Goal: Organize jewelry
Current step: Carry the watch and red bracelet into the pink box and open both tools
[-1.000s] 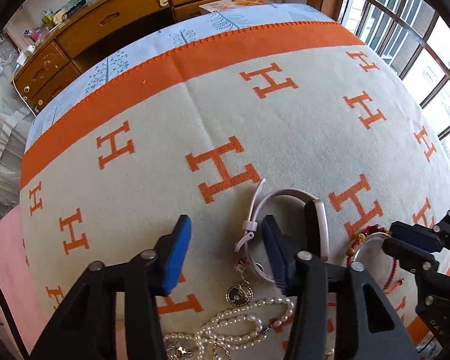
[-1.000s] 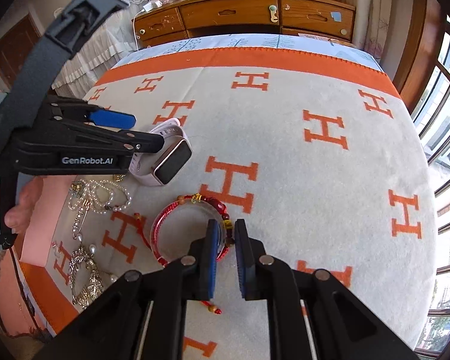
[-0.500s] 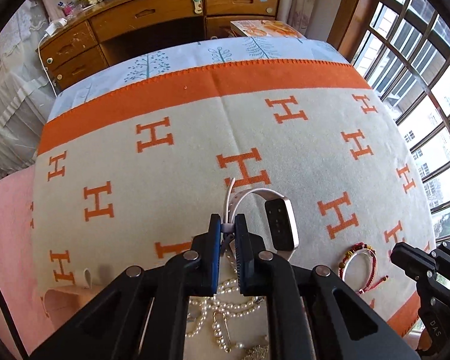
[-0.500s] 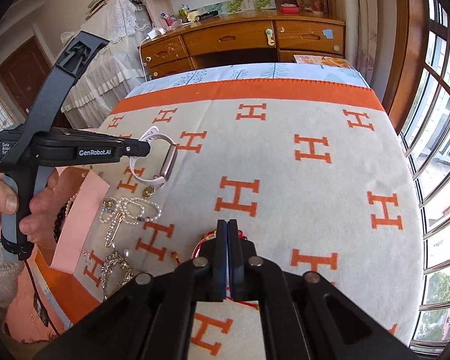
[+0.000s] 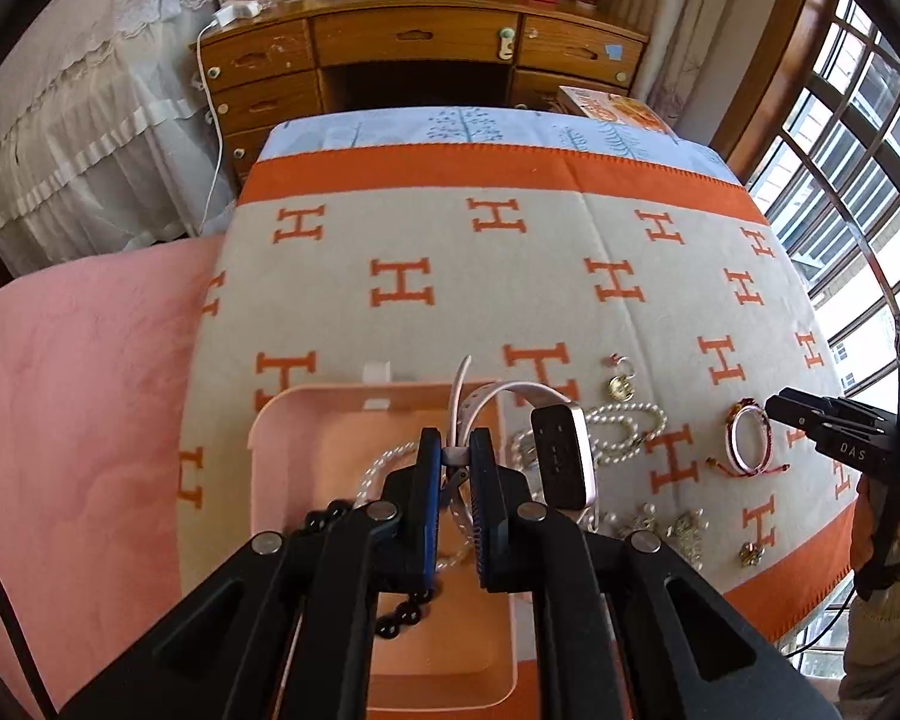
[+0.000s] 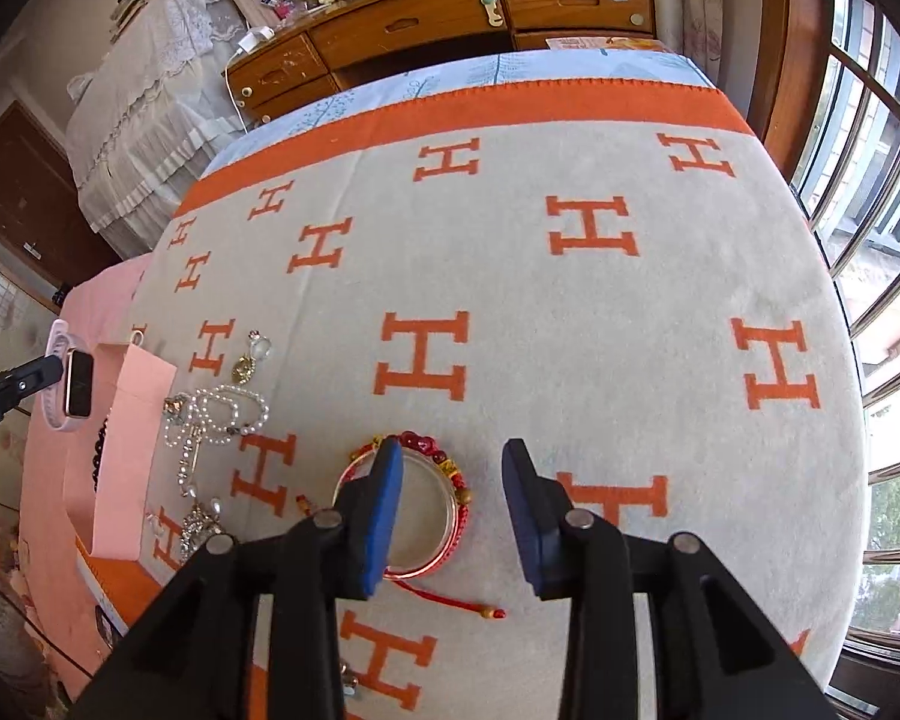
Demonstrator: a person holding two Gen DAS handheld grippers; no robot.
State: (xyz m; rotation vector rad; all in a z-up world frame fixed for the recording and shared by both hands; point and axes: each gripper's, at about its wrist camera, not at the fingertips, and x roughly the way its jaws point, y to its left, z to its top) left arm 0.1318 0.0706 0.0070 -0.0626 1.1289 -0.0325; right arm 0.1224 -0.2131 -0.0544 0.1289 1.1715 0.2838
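Observation:
My left gripper [image 5: 455, 462] is shut on the strap of a pink smartwatch [image 5: 561, 462] and holds it in the air above a pink tray [image 5: 282, 420]. The tray holds a pearl strand [image 5: 384, 462] and dark beads [image 5: 399, 621]. The watch also shows at the left edge of the right wrist view [image 6: 72, 384]. My right gripper [image 6: 453, 501] is open over the blanket, its left finger above a red bead bracelet with a clear bangle [image 6: 432, 492]. A pearl necklace [image 6: 222, 414] and a gold pendant [image 6: 241, 369] lie left of it.
The jewelry lies on a cream blanket with orange H marks [image 6: 570, 312] on a bed. Crystal pieces [image 6: 195, 519] lie near its front edge. A wooden desk [image 5: 420, 54] stands beyond the bed and windows [image 5: 858, 138] run along the right.
My left gripper closed on the watch strap, lifted it and carried it left over the pink tray. My right gripper went from shut to open beside the red bracelet.

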